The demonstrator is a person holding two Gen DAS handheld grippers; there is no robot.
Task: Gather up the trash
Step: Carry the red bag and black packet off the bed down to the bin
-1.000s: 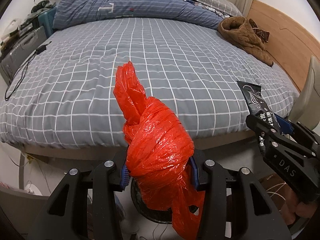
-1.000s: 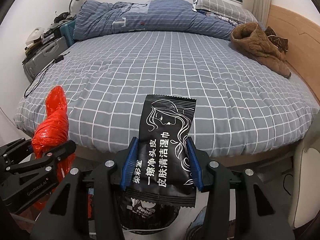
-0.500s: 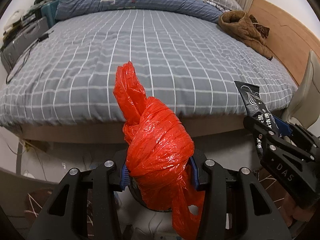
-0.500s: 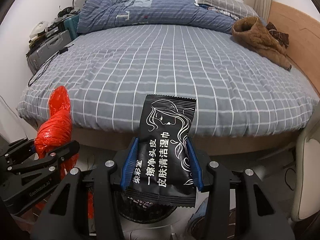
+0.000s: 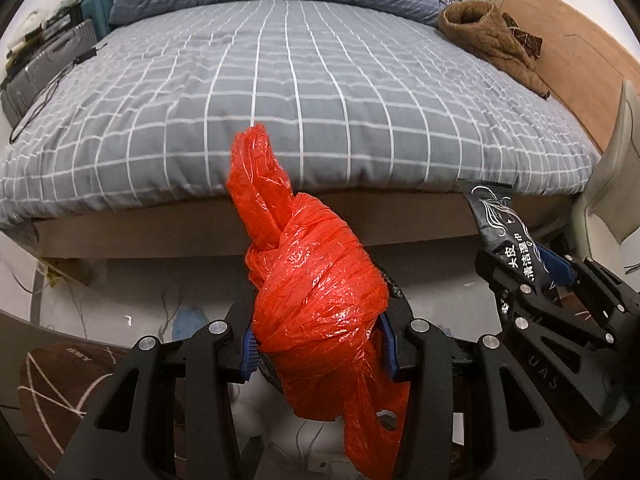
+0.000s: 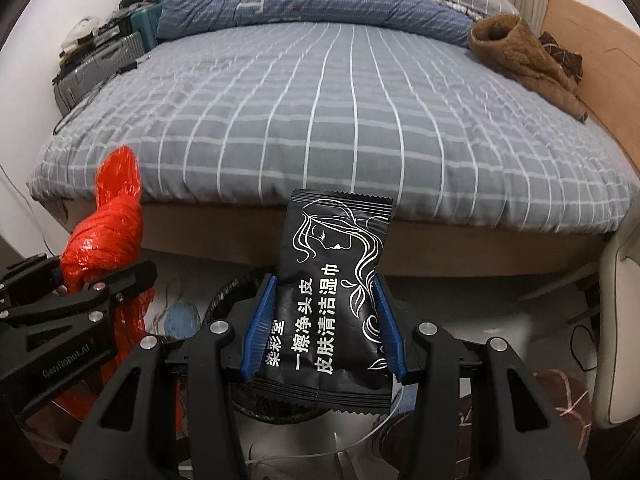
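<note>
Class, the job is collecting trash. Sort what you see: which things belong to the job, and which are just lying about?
Job:
- knotted red plastic bag, in left gripper
- black foil wipe packet, in right gripper

Lying about:
- brown fleece jacket
- rumpled blue duvet
- grey hard suitcase

The left gripper (image 5: 320, 344) points steeply downward, its blue-padded jaws pressed on both sides of a knotted red plastic bag (image 5: 316, 304). The right gripper (image 6: 322, 328) tilts down the same way, its pads clamped on a black wipe packet (image 6: 332, 300). From the left wrist camera, the right gripper sits at about 4 o'clock; from the right, the left one sits at 8 o'clock.
</note>
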